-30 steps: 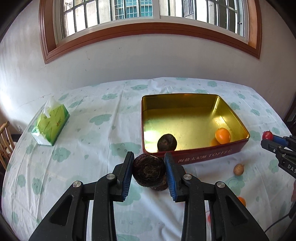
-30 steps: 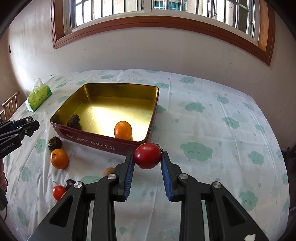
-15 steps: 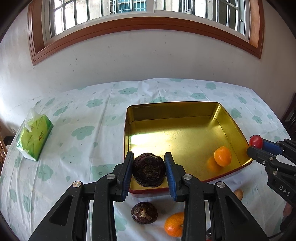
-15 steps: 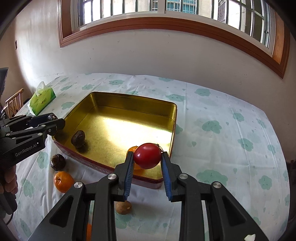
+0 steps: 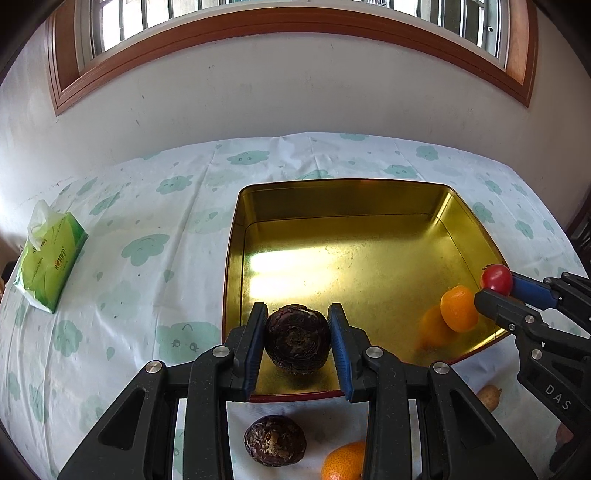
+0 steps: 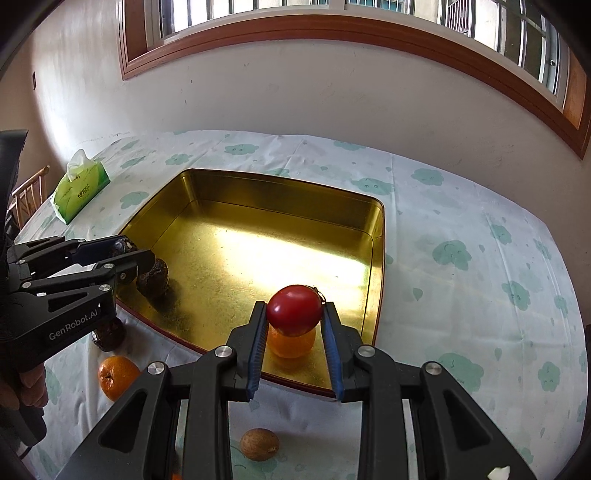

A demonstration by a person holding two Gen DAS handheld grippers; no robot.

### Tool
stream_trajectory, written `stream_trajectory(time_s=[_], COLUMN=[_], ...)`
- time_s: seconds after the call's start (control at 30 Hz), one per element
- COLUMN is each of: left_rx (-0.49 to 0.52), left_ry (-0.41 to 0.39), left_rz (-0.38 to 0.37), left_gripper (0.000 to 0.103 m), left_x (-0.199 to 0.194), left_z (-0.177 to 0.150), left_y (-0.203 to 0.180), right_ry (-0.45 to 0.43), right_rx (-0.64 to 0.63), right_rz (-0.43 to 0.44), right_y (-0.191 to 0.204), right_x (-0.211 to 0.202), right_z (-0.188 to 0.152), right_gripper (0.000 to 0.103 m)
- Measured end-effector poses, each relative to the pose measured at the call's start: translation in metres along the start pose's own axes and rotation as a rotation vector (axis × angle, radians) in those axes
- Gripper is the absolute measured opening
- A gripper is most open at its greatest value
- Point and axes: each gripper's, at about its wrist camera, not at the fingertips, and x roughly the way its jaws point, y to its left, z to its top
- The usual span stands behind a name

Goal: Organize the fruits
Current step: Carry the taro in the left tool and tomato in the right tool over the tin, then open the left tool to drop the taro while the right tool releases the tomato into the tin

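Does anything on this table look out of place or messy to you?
Nothing spilled or broken. Some fruit lies outside the gold tin: a dark wrinkled fruit, an orange and a small brown fruit sit loose on the tablecloth by its near edge.

wall (image 5: 295, 92): white, scuffed | window (image 6: 332, 7): wood-framed, barred, daylit | chair (image 6: 26, 192): wooden, far left
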Motion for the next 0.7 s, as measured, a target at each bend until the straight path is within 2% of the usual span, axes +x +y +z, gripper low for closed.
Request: stream_trajectory(time_s=[0.6, 0.7], left_rx=[0.017, 0.019], left_ry=[0.018, 0.019], left_rz=[0.028, 0.029], left_gripper=[0.035, 0.039], left_x=[0.0093, 0.0098], left_z=[-0.0035, -0.0030], left_y=[-0.0034, -0.0041], right_ry=[0.018, 0.014], right_rx=[0.003, 0.000], right_rz=[0.004, -0.003], right_y=[-0.0006, 0.0003], right_x=[0.0085, 0.0100], right_z=[0.0016, 0.0029], right_gripper=[0.028, 0.030])
